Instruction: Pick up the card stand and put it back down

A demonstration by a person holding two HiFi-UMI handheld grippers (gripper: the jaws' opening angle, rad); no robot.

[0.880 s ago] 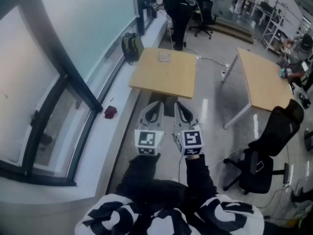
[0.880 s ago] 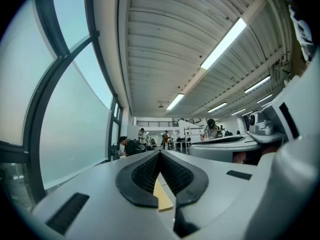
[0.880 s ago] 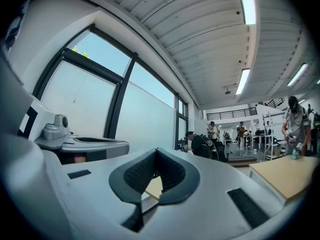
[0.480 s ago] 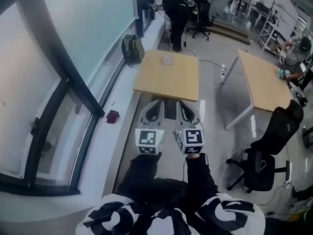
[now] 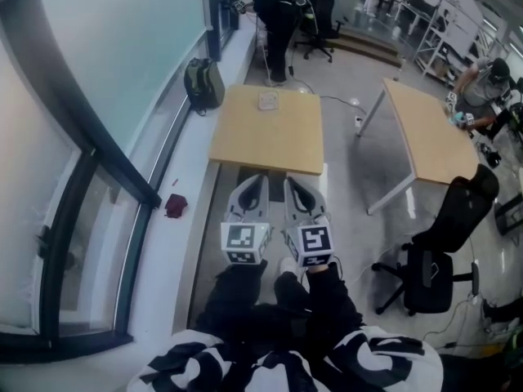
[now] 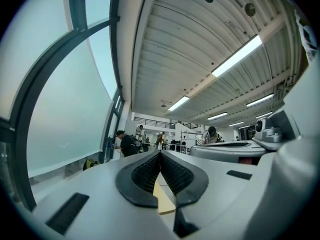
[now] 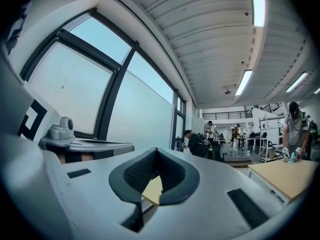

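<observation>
The card stand [image 5: 269, 100], a small pale square thing, sits near the far edge of the light wooden table [image 5: 265, 137]. My left gripper [image 5: 255, 180] and right gripper [image 5: 292, 180] are held side by side, short of the table's near edge and well away from the stand. Both point level toward the table. In the left gripper view the left gripper [image 6: 160, 154] has its pads touching with nothing between them, and a slice of the table [image 6: 163, 200] shows below. In the right gripper view the right gripper [image 7: 156, 152] is likewise shut and empty.
A second wooden table [image 5: 425, 133] stands to the right, with a black office chair [image 5: 441, 243] nearer me. A backpack [image 5: 202, 82] and a dark red thing [image 5: 175, 205] lie along the window sill at left. One person [image 5: 278, 6] stands beyond the table.
The head view has shifted, so the table and room sit slightly further left. Both grippers stay side by side, shut and short of the table.
</observation>
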